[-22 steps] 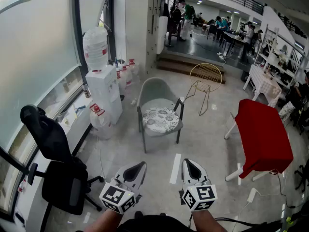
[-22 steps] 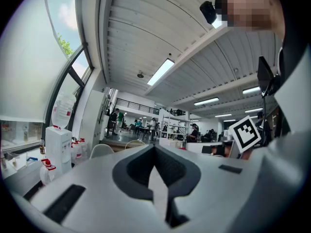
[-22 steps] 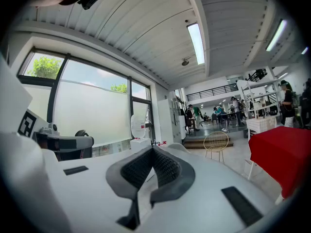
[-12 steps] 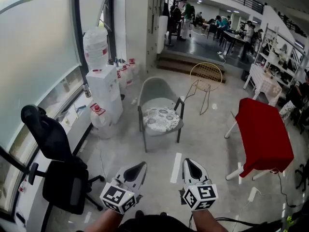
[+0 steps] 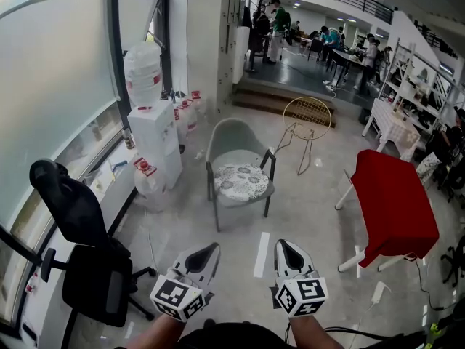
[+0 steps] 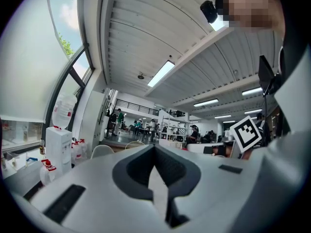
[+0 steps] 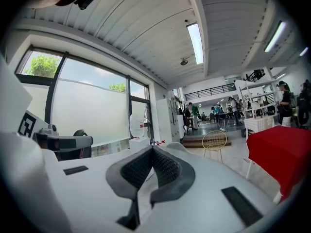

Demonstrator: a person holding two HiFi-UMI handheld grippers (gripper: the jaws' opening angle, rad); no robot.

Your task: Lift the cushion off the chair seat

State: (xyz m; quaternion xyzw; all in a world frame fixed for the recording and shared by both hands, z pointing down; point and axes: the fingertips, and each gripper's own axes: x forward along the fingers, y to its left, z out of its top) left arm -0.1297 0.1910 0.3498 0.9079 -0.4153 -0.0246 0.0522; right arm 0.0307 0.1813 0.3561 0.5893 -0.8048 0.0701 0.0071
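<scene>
– Two claws are in frame. State of each?
– Left claw (image 5: 211, 249): clenched, pads meeting tip to tip, nothing between them. Right claw (image 5: 282, 244): likewise clenched and empty. Each gripper view confirms its pair of jaws closed along the full pad line. Both units are held level, side by side, low in the head view, with the marker cubes nearest the person.
– Location of the cushion?
– Cushion (image 5: 240, 181): pale with a dark pattern, lying flat on the seat of the grey chair (image 5: 234, 133). It is straight ahead of both claws and well apart from them. Bare floor (image 5: 305, 209) lies between, with a white strip (image 5: 261, 254) on it just ahead of the claw tips.
– Surroundings of the chair?
– To its left: a white water dispenser (image 5: 154, 140) carrying an inverted bottle (image 5: 143, 71). Nearer, at far left: a black office chair (image 5: 80, 224). To its right: a red-covered table (image 5: 394, 202). Behind it: a gold wire chair (image 5: 309, 118).
</scene>
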